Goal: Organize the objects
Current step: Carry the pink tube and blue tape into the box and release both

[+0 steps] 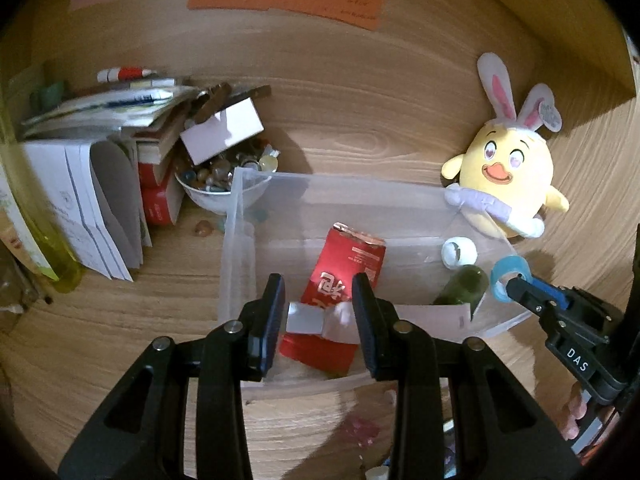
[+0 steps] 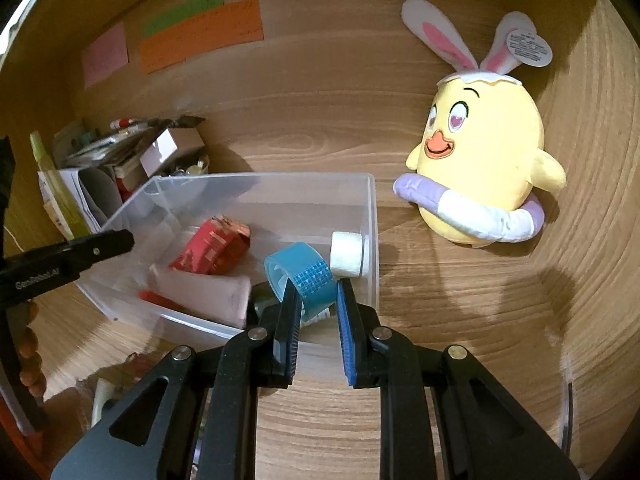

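Observation:
A clear plastic bin (image 1: 240,240) (image 2: 372,208) sits on the wooden desk. Inside lie a red packet (image 1: 348,264) (image 2: 212,248), a white roll (image 1: 460,254) (image 2: 346,256), a dark green bottle (image 1: 464,286) and a pale flat packet (image 2: 200,292). My right gripper (image 2: 318,292) (image 1: 514,282) is shut on a blue tape roll (image 2: 300,276) (image 1: 508,276) and holds it over the bin's near right corner. My left gripper (image 1: 318,292) is open and empty above the bin's near edge; it also shows in the right wrist view (image 2: 120,240).
A yellow chick plush with bunny ears (image 1: 508,176) (image 2: 480,184) leans against the back wall, right of the bin. A white bowl of small items (image 1: 224,188), a white box (image 1: 222,132), stacked books and papers (image 1: 100,160) and a green bottle (image 1: 60,260) crowd the left.

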`<move>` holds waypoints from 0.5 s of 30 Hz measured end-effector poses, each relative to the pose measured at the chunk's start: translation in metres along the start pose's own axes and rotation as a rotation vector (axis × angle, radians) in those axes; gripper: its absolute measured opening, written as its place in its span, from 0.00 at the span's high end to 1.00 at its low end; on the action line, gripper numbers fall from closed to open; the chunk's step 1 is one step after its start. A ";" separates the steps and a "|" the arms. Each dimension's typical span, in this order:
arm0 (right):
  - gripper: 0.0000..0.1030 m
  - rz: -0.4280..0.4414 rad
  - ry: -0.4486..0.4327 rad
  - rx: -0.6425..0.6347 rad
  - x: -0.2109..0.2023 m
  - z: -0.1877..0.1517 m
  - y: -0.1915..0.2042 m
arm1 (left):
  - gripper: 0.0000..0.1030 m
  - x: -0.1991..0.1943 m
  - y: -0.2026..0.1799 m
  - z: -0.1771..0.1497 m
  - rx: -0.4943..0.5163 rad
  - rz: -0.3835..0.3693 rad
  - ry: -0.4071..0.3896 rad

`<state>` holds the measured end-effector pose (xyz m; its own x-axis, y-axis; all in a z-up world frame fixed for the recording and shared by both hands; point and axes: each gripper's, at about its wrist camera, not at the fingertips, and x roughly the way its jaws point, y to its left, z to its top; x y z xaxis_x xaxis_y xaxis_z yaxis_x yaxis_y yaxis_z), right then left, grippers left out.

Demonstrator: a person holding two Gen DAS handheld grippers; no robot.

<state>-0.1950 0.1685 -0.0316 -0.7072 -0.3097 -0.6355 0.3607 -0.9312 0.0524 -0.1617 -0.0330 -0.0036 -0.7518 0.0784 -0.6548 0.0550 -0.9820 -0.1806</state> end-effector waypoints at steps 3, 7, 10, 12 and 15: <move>0.84 -0.018 0.000 -0.013 0.002 0.000 0.002 | 0.67 -0.001 -0.003 0.000 0.019 0.011 -0.002; 0.84 -0.037 0.003 -0.028 0.003 0.000 0.004 | 0.57 -0.008 -0.005 -0.001 0.029 -0.004 -0.009; 0.84 -0.046 0.003 -0.033 0.003 0.000 0.006 | 0.45 -0.020 -0.007 -0.004 0.034 -0.013 -0.034; 0.84 -0.050 0.005 -0.034 0.001 -0.001 0.006 | 0.41 -0.027 -0.009 -0.005 0.045 -0.016 -0.044; 0.80 -0.054 0.007 -0.030 0.000 0.000 0.006 | 0.34 -0.038 -0.012 -0.011 0.061 -0.023 -0.050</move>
<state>-0.1928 0.1633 -0.0317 -0.7220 -0.2582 -0.6419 0.3408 -0.9401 -0.0052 -0.1268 -0.0227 0.0155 -0.7841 0.0940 -0.6134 -0.0018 -0.9888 -0.1493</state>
